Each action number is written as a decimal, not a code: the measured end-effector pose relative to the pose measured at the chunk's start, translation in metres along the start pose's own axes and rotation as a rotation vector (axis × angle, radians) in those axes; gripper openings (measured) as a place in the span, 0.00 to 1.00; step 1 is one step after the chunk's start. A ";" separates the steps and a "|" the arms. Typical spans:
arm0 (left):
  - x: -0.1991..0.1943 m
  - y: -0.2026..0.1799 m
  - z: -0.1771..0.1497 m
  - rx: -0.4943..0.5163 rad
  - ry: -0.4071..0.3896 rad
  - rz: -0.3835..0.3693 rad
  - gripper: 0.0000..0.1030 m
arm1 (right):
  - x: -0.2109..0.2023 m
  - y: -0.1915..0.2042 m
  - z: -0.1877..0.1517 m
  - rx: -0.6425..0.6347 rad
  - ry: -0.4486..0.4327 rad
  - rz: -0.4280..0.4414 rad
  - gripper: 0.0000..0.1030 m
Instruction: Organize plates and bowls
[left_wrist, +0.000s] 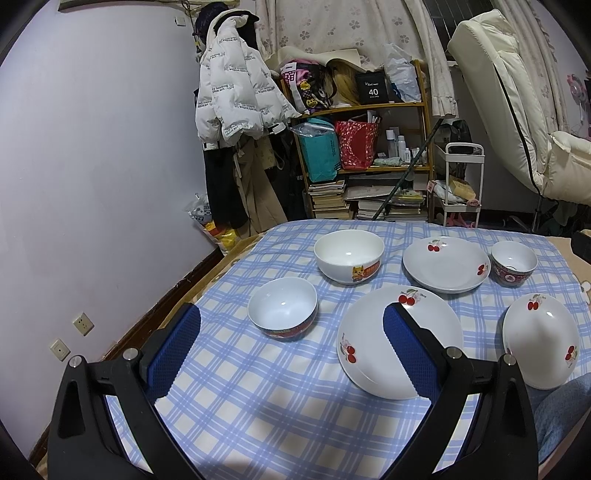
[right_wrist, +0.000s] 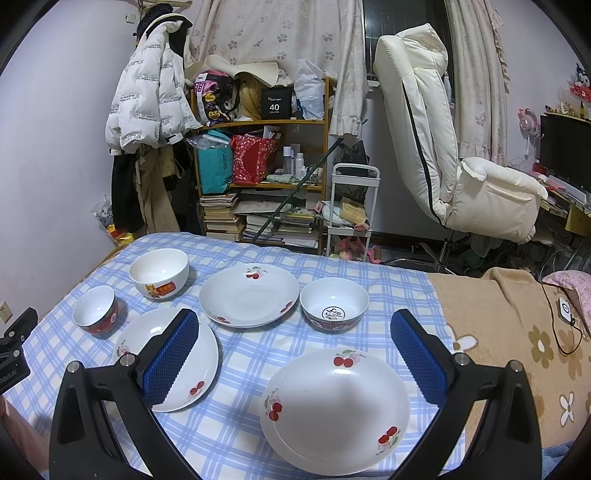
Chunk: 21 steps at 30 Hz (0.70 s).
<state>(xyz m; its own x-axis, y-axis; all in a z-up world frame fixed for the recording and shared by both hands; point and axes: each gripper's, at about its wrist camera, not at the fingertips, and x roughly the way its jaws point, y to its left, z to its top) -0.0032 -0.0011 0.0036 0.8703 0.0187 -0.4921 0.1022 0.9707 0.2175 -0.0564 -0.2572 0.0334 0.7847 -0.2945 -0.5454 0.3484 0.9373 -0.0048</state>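
Both claws, left (left_wrist: 291, 325) and right (right_wrist: 295, 330), gape wide, empty. Glossy round cherry plates (right_wrist: 334, 410) and bowls (right_wrist: 159, 274) ring the middle plate (right_wrist: 249, 300) on checked cloth (right_wrist: 236, 435).

Three white cherry-printed plates (right_wrist: 334, 410) (right_wrist: 249, 301) (right_wrist: 192, 369) lie flat at six, twelve and nine o'clock, with three upright bowls, cartoon-printed white (right_wrist: 159, 273), red-sided (right_wrist: 96, 312) and red-banded (right_wrist: 334, 304), apart around them.

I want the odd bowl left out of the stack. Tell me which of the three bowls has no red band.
The big white bowl at the far left, with a cartoon animal on its side. The two smaller bowls have red outsides.
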 end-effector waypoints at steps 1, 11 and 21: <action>0.000 0.000 0.000 0.000 0.000 0.000 0.95 | -0.001 -0.001 -0.002 0.001 0.001 0.000 1.00; 0.000 0.000 -0.001 0.000 -0.001 0.000 0.95 | -0.001 -0.001 -0.002 -0.002 0.003 0.000 1.00; 0.000 0.000 0.000 0.004 0.000 -0.002 0.95 | -0.001 0.001 0.000 -0.001 0.006 -0.001 1.00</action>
<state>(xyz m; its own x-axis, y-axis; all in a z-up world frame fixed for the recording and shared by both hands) -0.0036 -0.0012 0.0035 0.8702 0.0166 -0.4924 0.1057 0.9698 0.2196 -0.0567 -0.2557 0.0338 0.7814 -0.2946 -0.5501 0.3486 0.9373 -0.0068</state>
